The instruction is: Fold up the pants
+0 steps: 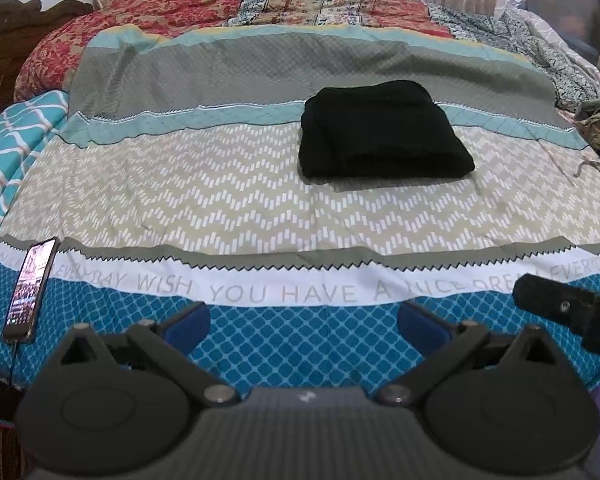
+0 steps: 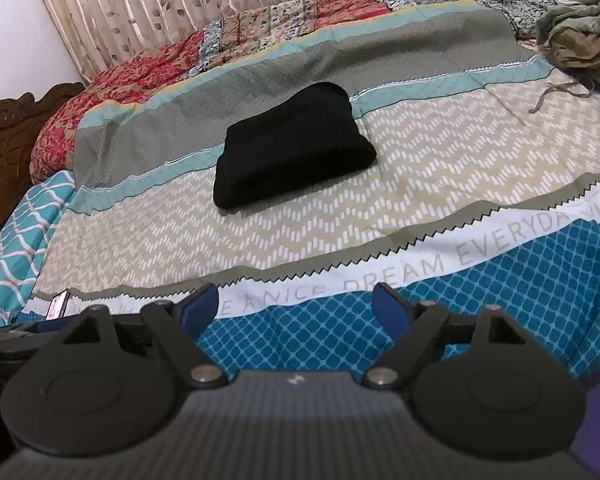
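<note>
The black pants lie folded in a compact bundle on the patterned bedspread, their inner layers hidden. Both the left gripper and right gripper stand spread apart, empty, well short of them. A phone lies at the bed's edge.

The bedspread has a white band reading "WISH YOU HAVE A NICE DREAM EVERYDAY".

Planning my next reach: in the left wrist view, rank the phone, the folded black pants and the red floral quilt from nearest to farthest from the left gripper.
From the open left gripper:
1. Phone, lying on the bedspread's near edge, off to the left.
2. Folded black pants, mid-bed, ahead and slightly right.
3. Red floral quilt, at the far side by the curtain.
</note>
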The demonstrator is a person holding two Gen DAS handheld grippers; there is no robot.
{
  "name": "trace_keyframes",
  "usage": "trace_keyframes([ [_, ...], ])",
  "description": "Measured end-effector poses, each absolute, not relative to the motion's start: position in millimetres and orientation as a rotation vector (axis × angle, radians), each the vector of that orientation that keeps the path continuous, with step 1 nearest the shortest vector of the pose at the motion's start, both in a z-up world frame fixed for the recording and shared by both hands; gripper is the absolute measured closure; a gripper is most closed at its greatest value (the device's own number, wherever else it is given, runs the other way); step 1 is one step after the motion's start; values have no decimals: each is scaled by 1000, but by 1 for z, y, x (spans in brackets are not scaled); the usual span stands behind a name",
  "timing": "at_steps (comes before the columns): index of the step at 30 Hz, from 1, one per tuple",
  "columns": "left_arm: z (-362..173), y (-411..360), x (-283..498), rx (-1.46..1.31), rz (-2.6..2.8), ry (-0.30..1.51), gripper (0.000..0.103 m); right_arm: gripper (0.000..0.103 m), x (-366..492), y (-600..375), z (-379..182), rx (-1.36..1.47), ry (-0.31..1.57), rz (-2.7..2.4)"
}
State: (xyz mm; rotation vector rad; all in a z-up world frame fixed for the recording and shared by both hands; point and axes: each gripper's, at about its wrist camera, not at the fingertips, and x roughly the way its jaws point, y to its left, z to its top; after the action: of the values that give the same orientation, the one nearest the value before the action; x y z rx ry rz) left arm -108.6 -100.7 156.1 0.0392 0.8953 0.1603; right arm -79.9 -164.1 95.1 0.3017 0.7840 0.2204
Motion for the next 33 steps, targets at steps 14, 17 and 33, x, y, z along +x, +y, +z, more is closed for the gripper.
trace_keyframes([
  [14,149,-103,-111,86,203,908,0,16,-83,-169,82,352,848,224],
  [17,149,-102,-112,111,235,890,0,16,-82,-170,80,365,859,222],
  [33,149,-98,-114,131,269,860,0,15,-83,-176,74,397,884,224],
])
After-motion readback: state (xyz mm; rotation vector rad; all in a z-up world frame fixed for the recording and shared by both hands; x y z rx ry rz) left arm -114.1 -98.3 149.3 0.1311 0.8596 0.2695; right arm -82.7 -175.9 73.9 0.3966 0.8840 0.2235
